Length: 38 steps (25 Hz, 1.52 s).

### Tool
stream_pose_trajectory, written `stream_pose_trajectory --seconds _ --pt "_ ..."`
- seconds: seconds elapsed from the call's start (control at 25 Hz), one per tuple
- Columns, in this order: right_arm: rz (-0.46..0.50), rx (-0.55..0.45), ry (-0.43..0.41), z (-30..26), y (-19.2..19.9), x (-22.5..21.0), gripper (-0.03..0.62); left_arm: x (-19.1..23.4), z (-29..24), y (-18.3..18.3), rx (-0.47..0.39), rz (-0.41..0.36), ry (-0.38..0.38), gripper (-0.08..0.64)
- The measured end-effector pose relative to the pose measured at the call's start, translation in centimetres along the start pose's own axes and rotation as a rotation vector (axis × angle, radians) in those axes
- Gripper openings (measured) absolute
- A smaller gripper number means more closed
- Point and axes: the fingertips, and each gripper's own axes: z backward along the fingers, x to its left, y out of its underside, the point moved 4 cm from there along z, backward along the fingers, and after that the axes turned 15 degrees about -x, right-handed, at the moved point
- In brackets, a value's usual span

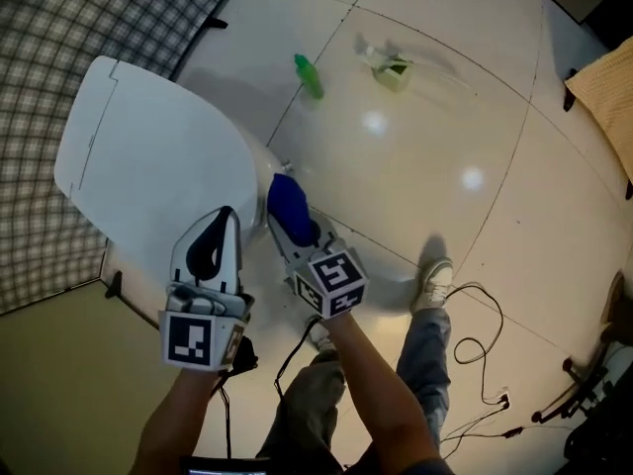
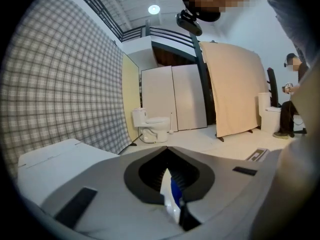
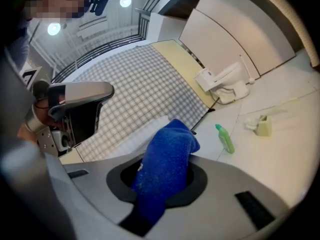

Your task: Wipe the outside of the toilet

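Observation:
The white toilet (image 1: 148,156) stands at the left of the head view, its lid down; it also shows as a white surface (image 2: 60,159) in the left gripper view and behind the cloth (image 3: 145,131) in the right gripper view. My right gripper (image 1: 297,228) is shut on a blue cloth (image 1: 290,209), which bunches up between the jaws (image 3: 165,169). The cloth sits against the toilet's right side. My left gripper (image 1: 226,216) hovers over the lid's near edge, jaws closed together with nothing in them (image 2: 167,149).
A green bottle (image 1: 309,75) lies on the tiled floor beyond the toilet, with a brush holder (image 1: 393,70) to its right. A checked curtain (image 1: 59,28) hangs at the left. Cables (image 1: 475,364) trail by the person's shoe (image 1: 432,283). Another toilet (image 2: 150,126) stands far off.

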Motion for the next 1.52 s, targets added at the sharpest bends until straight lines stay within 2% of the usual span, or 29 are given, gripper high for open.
stream_pose_trajectory --seconds 0.08,0.2,0.36,0.48,0.52,0.6,0.72,0.88,1.0,1.16,1.32,1.44,1.52 --pt "-0.02 0.0 0.021 0.5 2.1 1.1 0.069 -0.1 1.8 1.2 0.019 0.002 0.015 0.008" --pt "-0.048 0.007 -0.003 1.2 5.6 3.5 0.069 -0.3 4.0 2.9 0.019 -0.069 0.034 0.008" --pt "-0.16 -0.029 0.028 3.6 10.5 6.6 0.069 -2.1 7.1 4.5 0.055 -0.101 0.068 0.008" --pt "-0.225 -0.008 -0.023 4.6 14.0 10.4 0.069 -2.4 10.2 5.8 0.071 -0.172 0.104 0.008" --pt "-0.241 0.001 -0.039 4.8 14.8 11.3 0.069 -2.5 10.9 6.2 0.08 -0.172 0.1 0.008" --pt "-0.268 0.001 -0.046 5.0 15.5 11.7 0.069 -2.9 11.8 7.3 0.137 -0.119 0.063 0.008" --pt "-0.277 -0.036 0.016 5.7 14.3 8.7 0.069 -4.1 11.8 8.5 0.177 -0.067 0.047 0.008" --pt "-0.226 -0.08 0.107 6.1 11.5 2.1 0.069 -6.7 10.4 10.6 0.186 -0.035 0.108 0.008" --pt "-0.168 -0.086 0.123 5.2 10.7 -2.2 0.069 -8.2 8.7 13.3 0.194 0.011 0.15 0.008" --pt "-0.093 -0.045 0.083 2.8 13.2 -6.8 0.069 -8.3 6.7 17.5 0.176 0.046 0.152 0.008" --pt "-0.082 -0.03 0.07 0.8 16.5 -11.2 0.069 -8.8 5.2 21.8 0.163 0.036 0.188 0.008" --pt "-0.087 -0.02 0.056 -0.4 19.1 -12.5 0.069 -8.0 5.5 25.3 0.189 -0.011 0.212 0.008" --pt "-0.083 -0.012 0.038 -0.9 20.3 -12.5 0.069 -7.9 5.3 26.6 0.19 -0.006 0.211 0.008"
